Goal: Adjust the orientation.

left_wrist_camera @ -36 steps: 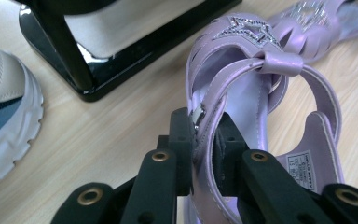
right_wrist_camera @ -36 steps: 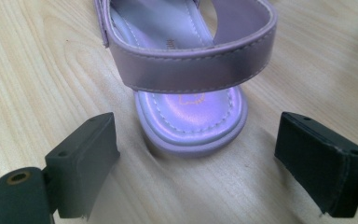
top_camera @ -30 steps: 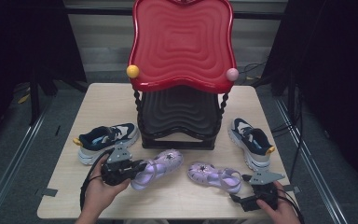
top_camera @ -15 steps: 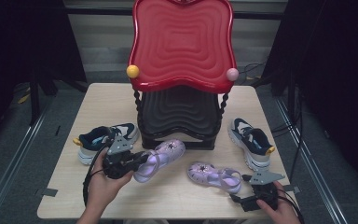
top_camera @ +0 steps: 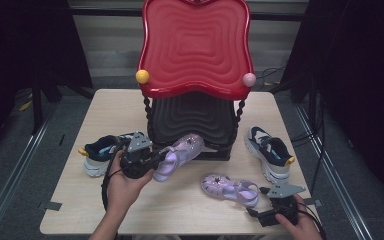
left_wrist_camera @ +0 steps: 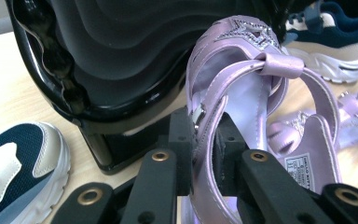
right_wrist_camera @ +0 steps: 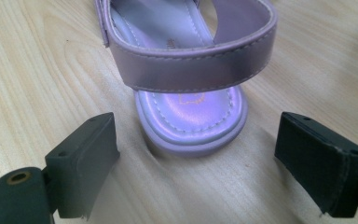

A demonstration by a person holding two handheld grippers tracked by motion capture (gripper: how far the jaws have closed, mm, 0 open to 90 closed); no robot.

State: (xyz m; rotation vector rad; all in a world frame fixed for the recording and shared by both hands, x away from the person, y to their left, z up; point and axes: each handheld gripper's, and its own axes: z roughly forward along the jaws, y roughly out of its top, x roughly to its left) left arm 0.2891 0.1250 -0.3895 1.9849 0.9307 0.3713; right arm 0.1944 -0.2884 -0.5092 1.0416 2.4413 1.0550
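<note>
Far left on the pale wooden table [top_camera: 105, 110]: navy-and-white mesh trainer w/ yellow toe tab [top_camera: 99, 152], partly hidden behind the left gripper [top_camera: 152, 162] and the hand on it. That gripper's black jaws are clamped on the side strap of a lilac glittery strapped sandal [top_camera: 177, 155], which is lifted off the table, toe up toward the black wavy-ribbed plastic base [top_camera: 192, 117] of the stand. In the left gripper view the base stands right behind the sandal; can't tell if the toe touches it. Sandal's heel end is cut off by the jaws there.

Above the base: big red glossy rippled tray top [top_camera: 195, 47] w/ a yellow ball [top_camera: 142, 76] and a pink ball [top_camera: 249, 79] at its corners; it overhangs and hides most of the base's upper part.

Right of centre: second lilac sandal [top_camera: 230, 187] lying flat on the table, heel toward the right gripper [top_camera: 272, 212]. Those jaws stand wide apart, nothing between the pads; heel sits just ahead of them. Far right: second navy-and-white trainer [top_camera: 270, 152], well apart from the sandals.
</note>
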